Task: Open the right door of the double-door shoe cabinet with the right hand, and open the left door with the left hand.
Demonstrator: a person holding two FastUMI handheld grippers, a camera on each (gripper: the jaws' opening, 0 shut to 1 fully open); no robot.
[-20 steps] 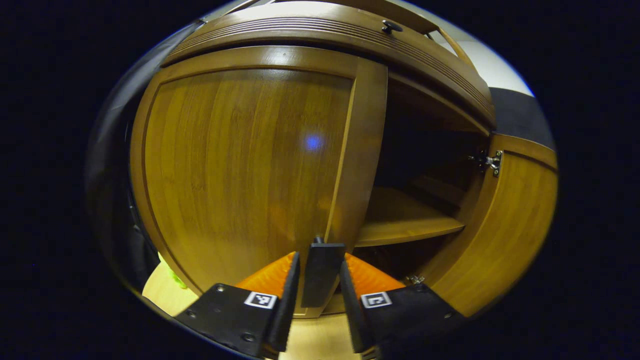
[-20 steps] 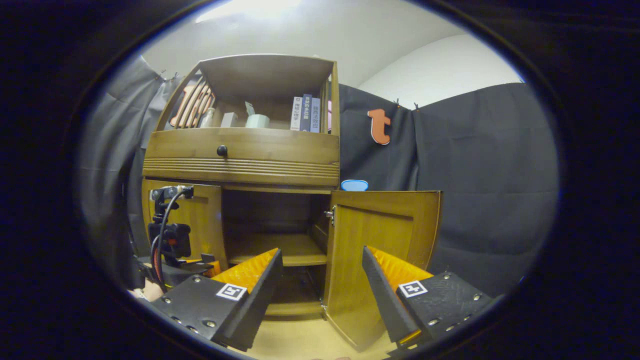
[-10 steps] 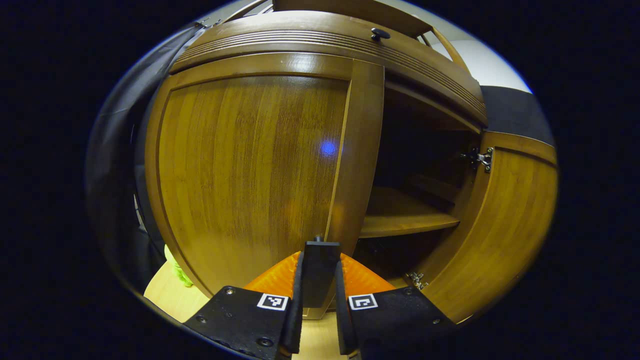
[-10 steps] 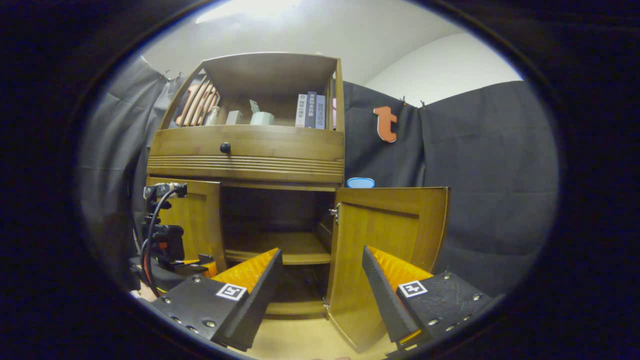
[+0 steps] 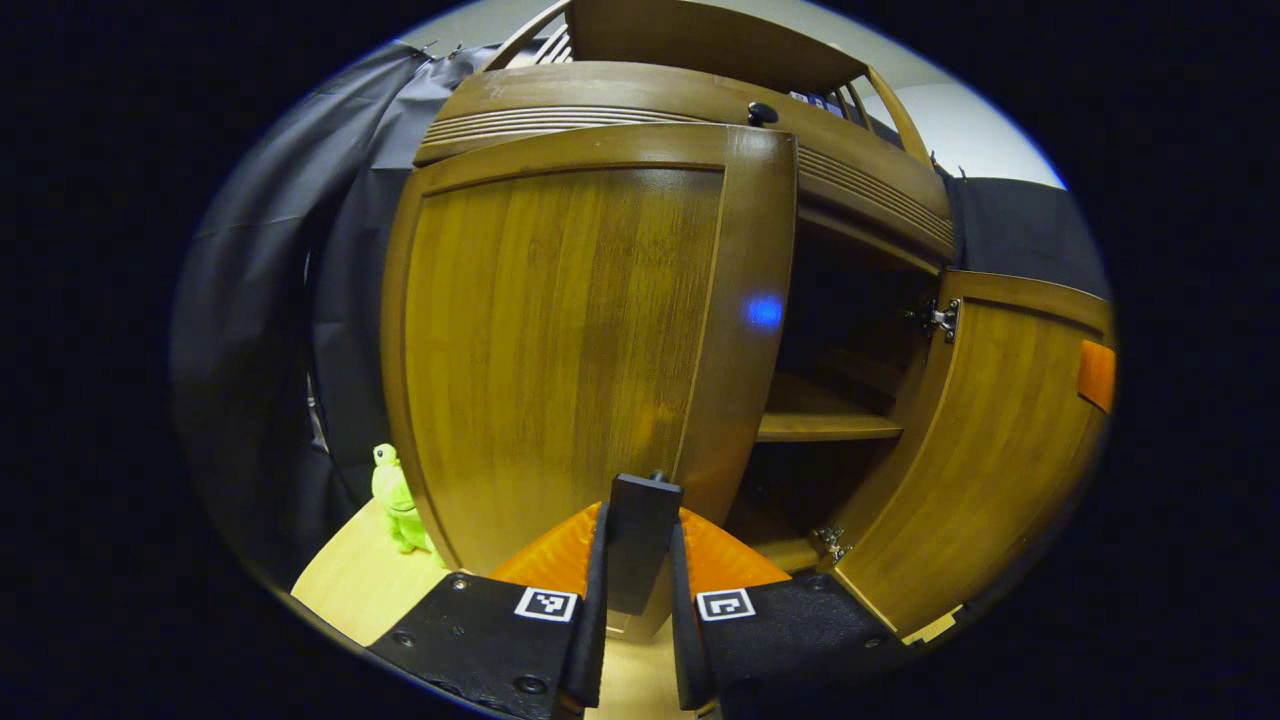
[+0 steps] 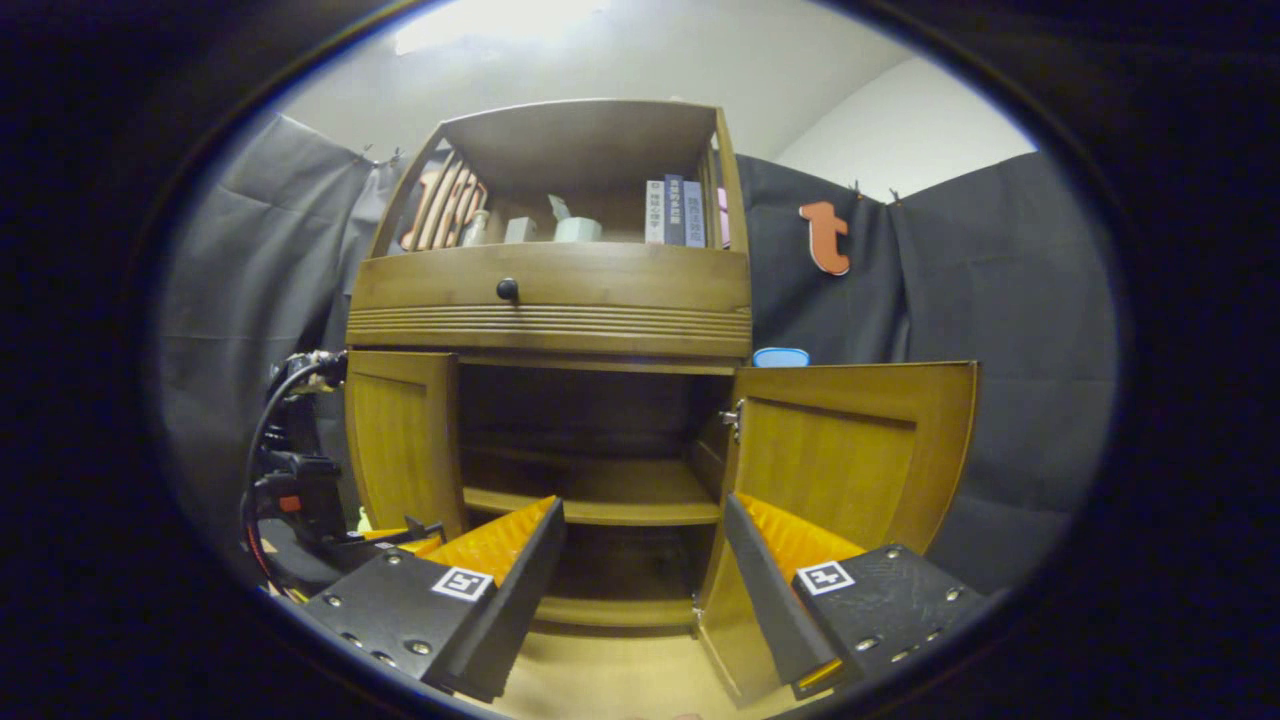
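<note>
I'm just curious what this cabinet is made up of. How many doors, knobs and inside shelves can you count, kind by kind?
Brown wooden cabinet doors: 2, the left door and the right door, both swung open
Round black drawer knobs: 1
Wooden inside shelves: 1
Slim black door handles held between the left gripper's fingers: 1
Total: 5

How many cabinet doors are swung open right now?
2. The right door stands wide open, clear of the open right tongs. The left door is partly open, its black handle pinched in the left tongs.
</note>
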